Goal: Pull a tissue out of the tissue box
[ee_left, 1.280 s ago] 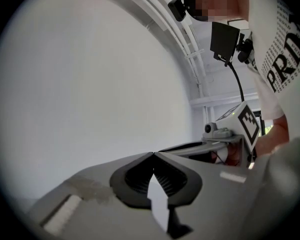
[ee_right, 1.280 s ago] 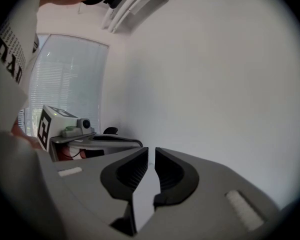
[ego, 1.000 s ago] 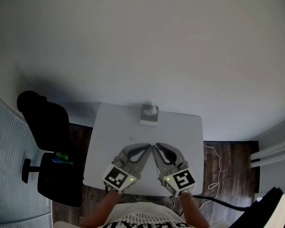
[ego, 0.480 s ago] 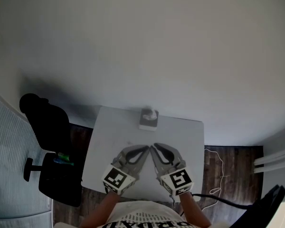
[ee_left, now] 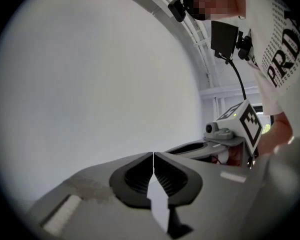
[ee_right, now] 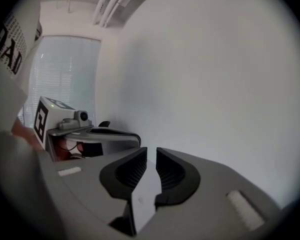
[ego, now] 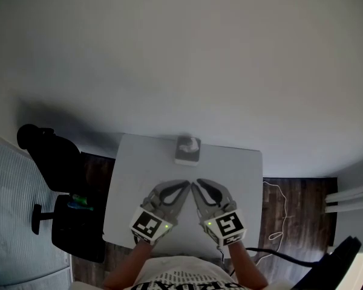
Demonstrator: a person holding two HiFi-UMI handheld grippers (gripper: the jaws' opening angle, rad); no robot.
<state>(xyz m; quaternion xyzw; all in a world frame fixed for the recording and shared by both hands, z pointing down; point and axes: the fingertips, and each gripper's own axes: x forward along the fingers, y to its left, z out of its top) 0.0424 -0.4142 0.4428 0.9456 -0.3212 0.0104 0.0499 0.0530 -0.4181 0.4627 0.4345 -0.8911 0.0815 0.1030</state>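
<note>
The tissue box [ego: 187,150] stands at the far middle edge of the white table [ego: 242,168], with a white tissue sticking up from its top. Both grippers hover over the near half of the table, tips angled toward each other, well short of the box. My left gripper [ego: 186,185] [ee_left: 153,155] is shut and empty. The jaws of my right gripper [ego: 195,186] [ee_right: 151,151] have just been opening and stand a narrow gap apart with nothing between them. Each gripper view shows only wall ahead and the other gripper beside it; the box is outside both.
A black office chair [ego: 55,169] stands left of the table on the dark wood floor. A thin cable [ego: 272,213] lies on the floor to the right. A plain white wall rises behind the table's far edge.
Both grippers have edged a little toward the tissue box, still side by side. The head view has shifted slightly.
</note>
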